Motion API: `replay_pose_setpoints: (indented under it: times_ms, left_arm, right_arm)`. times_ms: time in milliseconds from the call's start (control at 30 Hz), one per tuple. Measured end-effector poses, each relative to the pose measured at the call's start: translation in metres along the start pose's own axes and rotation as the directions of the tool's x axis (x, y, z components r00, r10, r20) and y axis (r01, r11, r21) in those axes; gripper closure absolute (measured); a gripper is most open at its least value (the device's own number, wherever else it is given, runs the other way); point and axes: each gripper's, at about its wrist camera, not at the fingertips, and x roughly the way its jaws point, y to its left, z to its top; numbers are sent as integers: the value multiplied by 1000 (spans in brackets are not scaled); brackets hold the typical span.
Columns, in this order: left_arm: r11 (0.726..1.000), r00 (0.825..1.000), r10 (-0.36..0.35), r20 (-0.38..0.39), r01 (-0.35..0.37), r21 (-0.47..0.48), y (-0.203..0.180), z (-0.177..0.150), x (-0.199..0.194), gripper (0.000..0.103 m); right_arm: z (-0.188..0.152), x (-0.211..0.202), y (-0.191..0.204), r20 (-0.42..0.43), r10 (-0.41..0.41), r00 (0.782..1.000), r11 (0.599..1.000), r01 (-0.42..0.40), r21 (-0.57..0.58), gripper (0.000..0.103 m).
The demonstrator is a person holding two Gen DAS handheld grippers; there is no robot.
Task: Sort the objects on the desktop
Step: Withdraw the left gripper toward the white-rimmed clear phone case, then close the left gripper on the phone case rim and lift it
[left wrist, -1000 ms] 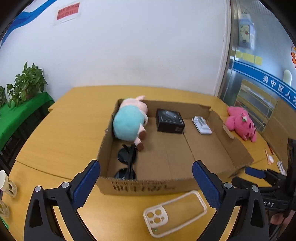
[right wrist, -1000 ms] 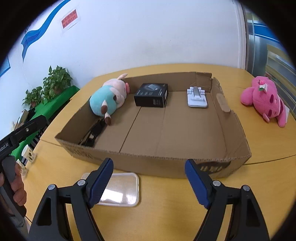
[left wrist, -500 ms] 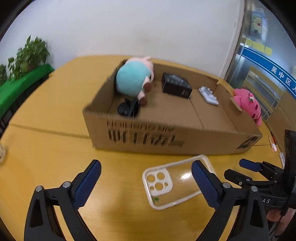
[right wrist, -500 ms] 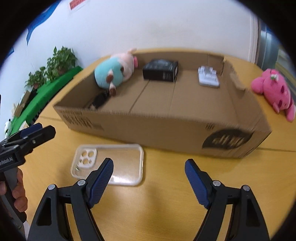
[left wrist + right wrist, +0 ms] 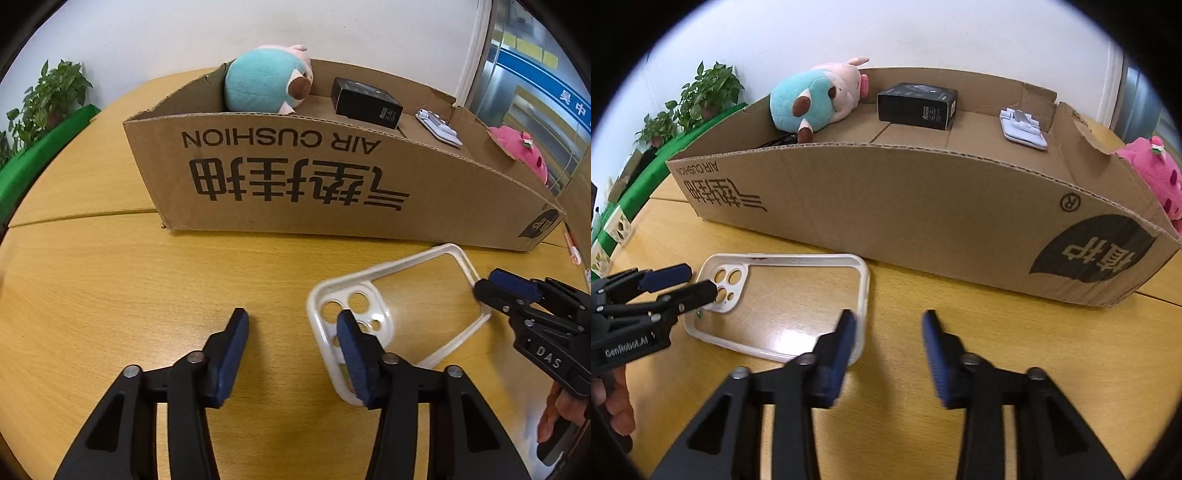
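Note:
A clear phone case [image 5: 417, 295] with a white rim lies flat on the wooden table in front of the cardboard box [image 5: 295, 184]. My left gripper [image 5: 292, 321] is low over its camera-hole end. The jaws are closing, one finger above the holes and one outside the rim, not pressing. From the right wrist view that gripper [image 5: 696, 280] straddles the same end of the case [image 5: 783, 295]. My right gripper [image 5: 888, 321] is closing over the opposite short rim. Its left finger is above the case, its right finger off it. Its tip [image 5: 487, 286] reaches that rim.
The box [image 5: 923, 210] holds a teal plush [image 5: 262, 83], a black carton [image 5: 364, 103] and a white stand [image 5: 439, 129]. A pink plush [image 5: 517, 151] lies beyond its right wall. Potted plants [image 5: 48, 99] stand on a green surface at the left. Pens [image 5: 572, 251] lie at the right.
Both grippers have sunk toward the table and tilted down, so the box now shows side-on. Both pairs of jaws have narrowed sharply, one at each end of the phone case.

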Motion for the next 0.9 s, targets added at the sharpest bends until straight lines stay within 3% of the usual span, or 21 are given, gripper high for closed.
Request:
replay_pose_setpoints:
  times_ms: [167, 233, 300, 500, 700, 800, 900]
  left_arm:
    - [999, 999, -53, 5, 53, 9, -3, 1, 0, 87]
    - [997, 998, -69, 1, 69, 19, -7, 0, 0, 93]
    - [997, 998, -62, -1, 62, 36, -11, 1, 0, 93]
    - [995, 995, -98, -4, 98, 23, -15, 7, -8, 94]
    - [991, 986, -128, 107, 121, 65, -26, 35, -55, 95]
    - [986, 972, -150, 182, 133, 104, -34, 58, -85, 95]
    - [978, 951, -184, 247, 152, 145, -44, 84, -112, 95]
  right_arm:
    - [-7, -6, 2, -2, 18, 1000, 1000, -18, -3, 83]
    - [-9, -7, 2, -4, 37, 999, 999, -37, 3, 92]
    - [-11, -9, 2, -5, 47, 999, 999, -47, 13, 96]
    - [-18, -20, -6, 14, 70, 997, 996, -71, 62, 97]
    - [-3, -65, -11, 131, 63, 989, 995, -73, 71, 97]
    - [14, -94, -17, 210, 57, 976, 995, -74, 74, 97]
    - [32, -127, -24, 311, 39, 950, 995, -66, 78, 97]
